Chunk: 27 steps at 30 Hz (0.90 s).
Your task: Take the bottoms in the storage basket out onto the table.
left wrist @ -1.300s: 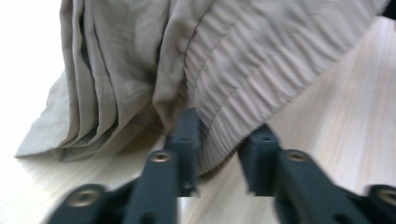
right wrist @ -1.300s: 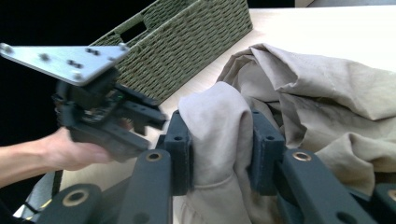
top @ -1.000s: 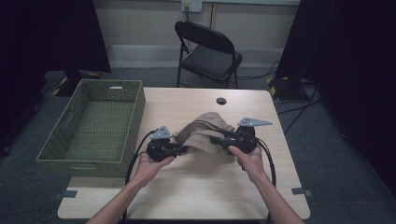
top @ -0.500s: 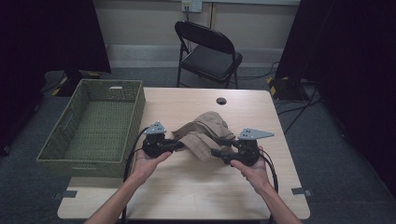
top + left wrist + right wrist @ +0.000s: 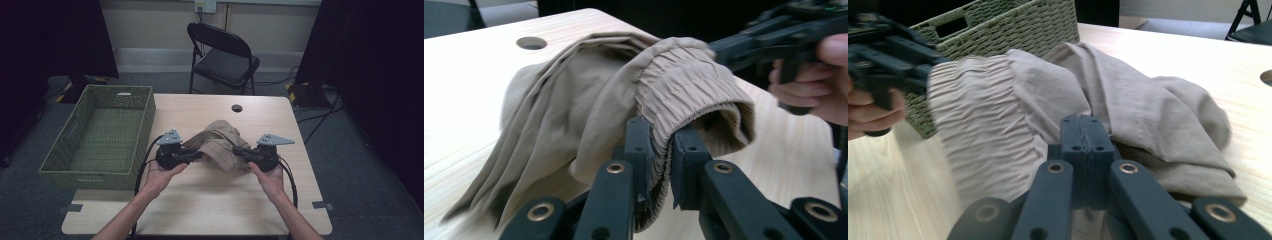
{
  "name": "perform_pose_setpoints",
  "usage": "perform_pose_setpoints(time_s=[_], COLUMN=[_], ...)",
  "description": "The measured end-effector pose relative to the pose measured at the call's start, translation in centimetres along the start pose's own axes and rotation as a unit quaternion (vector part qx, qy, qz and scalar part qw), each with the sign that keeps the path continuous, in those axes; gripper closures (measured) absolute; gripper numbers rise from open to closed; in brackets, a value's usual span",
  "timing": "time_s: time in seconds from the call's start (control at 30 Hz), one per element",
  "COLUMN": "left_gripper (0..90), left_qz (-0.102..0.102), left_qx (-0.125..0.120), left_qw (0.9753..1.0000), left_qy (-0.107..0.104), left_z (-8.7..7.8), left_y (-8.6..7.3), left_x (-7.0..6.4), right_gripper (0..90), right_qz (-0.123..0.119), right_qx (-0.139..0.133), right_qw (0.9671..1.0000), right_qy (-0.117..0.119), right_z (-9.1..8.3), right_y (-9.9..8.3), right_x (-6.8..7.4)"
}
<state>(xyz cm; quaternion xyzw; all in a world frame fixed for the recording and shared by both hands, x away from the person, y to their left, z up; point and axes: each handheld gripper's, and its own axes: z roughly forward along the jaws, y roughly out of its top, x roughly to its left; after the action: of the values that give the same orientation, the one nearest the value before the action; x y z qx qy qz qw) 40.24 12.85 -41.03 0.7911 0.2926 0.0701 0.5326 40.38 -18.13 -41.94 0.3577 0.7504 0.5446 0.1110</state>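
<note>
The pale wooden surface [image 5: 210, 205] carries a large green woven basket [image 5: 100, 140] along its left side, overhanging the left edge, and a beige garment [image 5: 217, 145] with an elastic waistband lies crumpled near the middle, right of the basket and nearer than a small round hole [image 5: 237, 108] in the surface. A black folding chair [image 5: 222, 52] stands on the floor beyond the far edge. The garment sits between the two grippers: the left gripper [image 5: 192, 156] grasps its left end and the right gripper [image 5: 239, 150] grasps its right end, each held in one of the person's hands, with the gathered waistband stretched across between them and the rest of the cloth heaped on the far side. From the high view the jaws are too small to read. The left gripper view makes it plain: the left gripper [image 5: 659, 150] has its jaws clenched on the elastic waistband [image 5: 684, 82], a fold of ruched cloth pinched between them, with the band's open loop hanging to the right and the other gripper in a hand at the far right. The right gripper view shows the right gripper [image 5: 1083, 137] with its jaws pressed flat together, cloth bunched around and beneath them, so it grips the garment [image 5: 1128, 95] near the waistband [image 5: 980, 130]; it also shows the basket [image 5: 1013, 25] just behind the cloth, and the left hand [image 5: 868, 112] at the left edge.
</note>
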Motion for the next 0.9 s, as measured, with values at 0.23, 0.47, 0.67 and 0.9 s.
perform_pose_setpoints(time_s=[0.23, 0.47, 0.67, 0.9], left_gripper=[80.1, 80.7, 81.0, 81.1], left_qz=[0.013, -0.011, -0.028, -0.033], left_qx=[0.001, -0.015, -0.024, -0.026], left_qw=[0.9996, 0.9998, 0.9993, 0.999], left_qy=[-0.024, -0.012, 0.008, 0.017], left_z=[0.2, -0.1, -0.6, -0.6], left_y=[0.5, 0.3, 0.1, -0.1], left_x=[-0.8, 0.2, 1.2, 1.3], right_gripper=[89.6, 76.5, 62.6, 38.1], right_qz=[0.004, -0.009, -0.009, -0.032], right_qx=[0.019, 0.032, 0.001, 0.011], right_qw=[0.9998, 0.9993, 0.9999, 0.999], right_qy=[0.006, 0.016, 0.015, 0.03], right_z=[1.6, 1.7, -1.0, -0.8], right_y=[-0.5, -0.8, -0.2, -0.7], right_x=[-0.7, 0.2, 1.2, 4.3])
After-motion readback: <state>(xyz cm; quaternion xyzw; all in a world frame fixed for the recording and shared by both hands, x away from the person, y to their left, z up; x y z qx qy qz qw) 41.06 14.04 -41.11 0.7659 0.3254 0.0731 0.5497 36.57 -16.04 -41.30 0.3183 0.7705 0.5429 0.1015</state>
